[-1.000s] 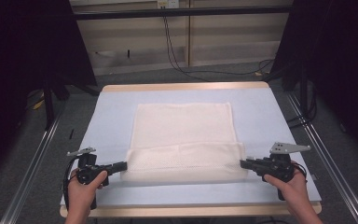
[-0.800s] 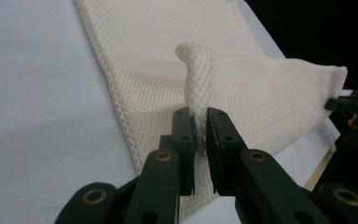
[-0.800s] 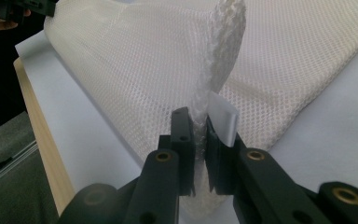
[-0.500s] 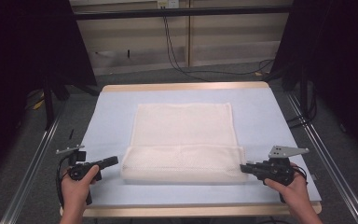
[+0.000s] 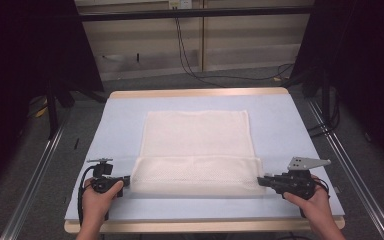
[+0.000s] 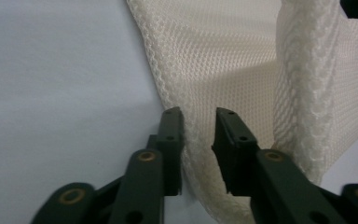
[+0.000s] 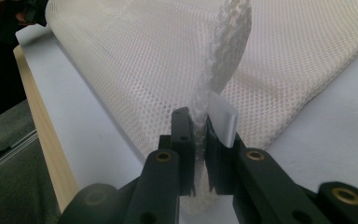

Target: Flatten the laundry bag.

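A white mesh cloth [image 5: 195, 135] lies on the pale blue table [image 5: 120, 120], its near part folded over into a thick band. At the band's left end my left gripper [image 5: 126, 181] stands open. Its jaws have just been opening, and in the left gripper view the cloth's edge [image 6: 223, 56] runs loose through the gap of the left gripper [image 6: 199, 114]. My right gripper [image 5: 261, 181] is shut on the band's right end. The right gripper view shows the right gripper [image 7: 196, 114] pinching the rolled mesh edge [image 7: 223, 42] beside a white label [image 7: 223, 122].
The table's wooden front edge [image 5: 205, 227] runs just below both hands. Metal rails [image 5: 40, 170] flank the table on each side. Cables [image 5: 190, 55] trail over the floor behind it.
The left gripper has sunk slightly toward the table and its jaws have parted from the cloth's left end. The right gripper has kept still, holding its end.
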Demonstrator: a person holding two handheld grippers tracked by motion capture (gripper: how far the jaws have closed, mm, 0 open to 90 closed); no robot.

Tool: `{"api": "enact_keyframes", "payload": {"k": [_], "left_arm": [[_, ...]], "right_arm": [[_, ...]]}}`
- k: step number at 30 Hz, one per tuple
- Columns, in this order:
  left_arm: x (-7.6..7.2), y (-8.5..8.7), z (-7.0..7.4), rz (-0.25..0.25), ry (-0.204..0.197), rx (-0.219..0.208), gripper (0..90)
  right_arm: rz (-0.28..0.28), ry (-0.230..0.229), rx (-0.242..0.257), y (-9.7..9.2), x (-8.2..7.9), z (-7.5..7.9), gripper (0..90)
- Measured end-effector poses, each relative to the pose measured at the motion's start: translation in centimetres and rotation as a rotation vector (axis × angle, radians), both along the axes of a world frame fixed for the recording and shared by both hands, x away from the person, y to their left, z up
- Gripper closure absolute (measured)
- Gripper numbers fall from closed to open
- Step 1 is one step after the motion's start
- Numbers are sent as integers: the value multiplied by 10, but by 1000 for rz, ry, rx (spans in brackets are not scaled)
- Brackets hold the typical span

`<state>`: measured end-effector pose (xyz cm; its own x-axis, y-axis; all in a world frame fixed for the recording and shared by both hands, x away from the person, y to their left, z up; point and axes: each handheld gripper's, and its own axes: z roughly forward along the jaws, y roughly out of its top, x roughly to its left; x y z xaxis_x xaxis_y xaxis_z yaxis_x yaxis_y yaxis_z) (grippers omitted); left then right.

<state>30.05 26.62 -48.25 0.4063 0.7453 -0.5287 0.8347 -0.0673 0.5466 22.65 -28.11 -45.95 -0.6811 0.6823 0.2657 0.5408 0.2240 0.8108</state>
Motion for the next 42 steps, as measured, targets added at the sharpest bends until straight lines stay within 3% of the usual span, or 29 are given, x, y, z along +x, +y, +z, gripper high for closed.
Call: {"api": "enact_keyframes", "payload": {"k": [3, 5, 7, 9, 12, 16, 20, 24, 27, 30, 33, 37, 42], "left_arm": [[3, -4, 0, 0, 11, 28, 844], [6, -7, 3, -2, 23, 57, 868], [10, -11, 5, 14, -25, 105, 878], [17, -13, 6, 46, -53, 114, 882], [24, -15, 4, 66, -51, 109, 883], [23, -11, 1, 70, -56, 88, 881], [21, -10, -1, 85, -57, 63, 880], [21, -9, -2, 80, -61, 69, 878], [21, -10, -1, 78, -65, 75, 878], [22, -9, -1, 76, -56, 69, 878], [22, -10, -1, 84, -52, 61, 878], [23, -9, -1, 66, -58, 79, 877], [22, -10, -1, 70, -56, 77, 877]], "right_arm": [[2, -1, -3, 0, 1, 0, 826], [7, -4, -8, 1, 1, 0, 826], [13, -6, -9, 2, 0, 0, 826], [24, -2, -3, 3, -1, 1, 826], [47, -7, -3, 6, -3, 1, 825], [76, -13, -14, 8, -8, 2, 824], [81, -17, -15, 7, -14, 3, 811], [76, -30, -21, 5, -19, 8, 748], [54, -46, -3, 2, -22, 14, 595], [32, -65, 18, -6, -23, 21, 517], [-11, -47, 84, -21, -23, 22, 488], [-99, -26, 46, -35, -16, 13, 498], [-150, 44, -49, -22, 3, -6, 512]]}}
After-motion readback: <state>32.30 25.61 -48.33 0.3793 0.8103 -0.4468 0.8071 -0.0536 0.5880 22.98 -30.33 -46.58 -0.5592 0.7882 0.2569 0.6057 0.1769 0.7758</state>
